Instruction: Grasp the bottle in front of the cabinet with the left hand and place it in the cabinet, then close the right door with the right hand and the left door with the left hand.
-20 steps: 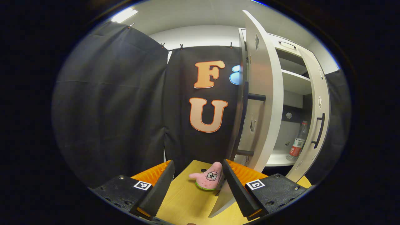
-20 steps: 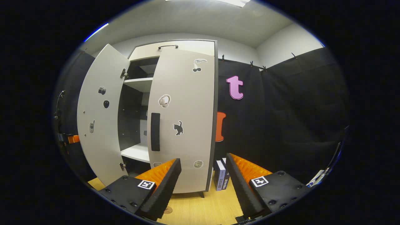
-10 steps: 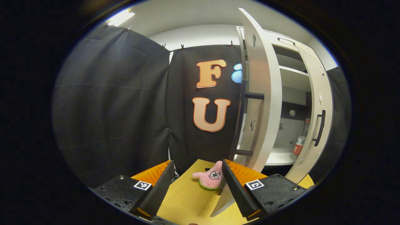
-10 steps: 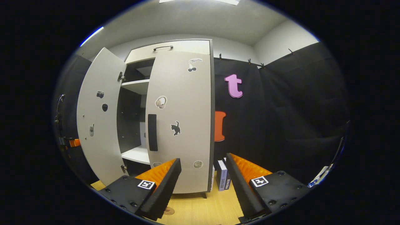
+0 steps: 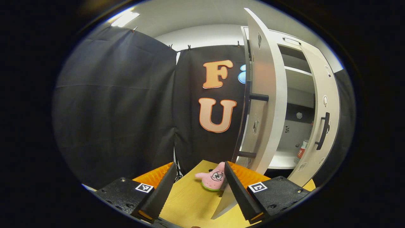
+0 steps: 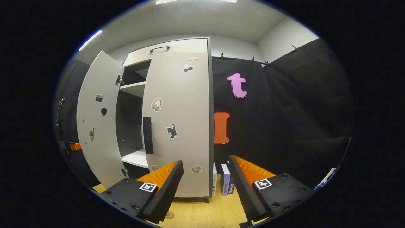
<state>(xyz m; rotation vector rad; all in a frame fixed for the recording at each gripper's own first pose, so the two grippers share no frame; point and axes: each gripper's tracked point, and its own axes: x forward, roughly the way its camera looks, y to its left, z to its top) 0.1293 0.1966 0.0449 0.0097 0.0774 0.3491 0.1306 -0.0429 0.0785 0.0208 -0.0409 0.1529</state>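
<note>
Cabinet (image 6: pixel 177 47): tall pale unit at ten to eleven o'clock in the right gripper view, standing on the wooden floor (image 6: pixel 205 215).
Right door (image 6: pixel 182 126): nearly shut, a dark gap left at its handle side; dark handle (image 6: pixel 147 135) at nine o'clock on the panel.
Left door (image 5: pixel 264 95): swung wide, seen edge-on at one o'clock in the left gripper view.
Books (image 6: pixel 225 183): upright just beside the cabinet's right foot, at six o'clock.
Bottle (image 5: pixel 302 151): on the cabinet's lower shelf, three o'clock in the left gripper view, mostly hidden behind the right door's edge.
Plush toy (image 5: pixel 212 180): pink star on the floor at six o'clock, near the left door's bottom.
Left gripper (image 5: pixel 198 190): fingers spread wide, holding nothing.
Right gripper (image 6: pixel 205 190): fingers spread wide, holding nothing, before the right door's lower part.
</note>
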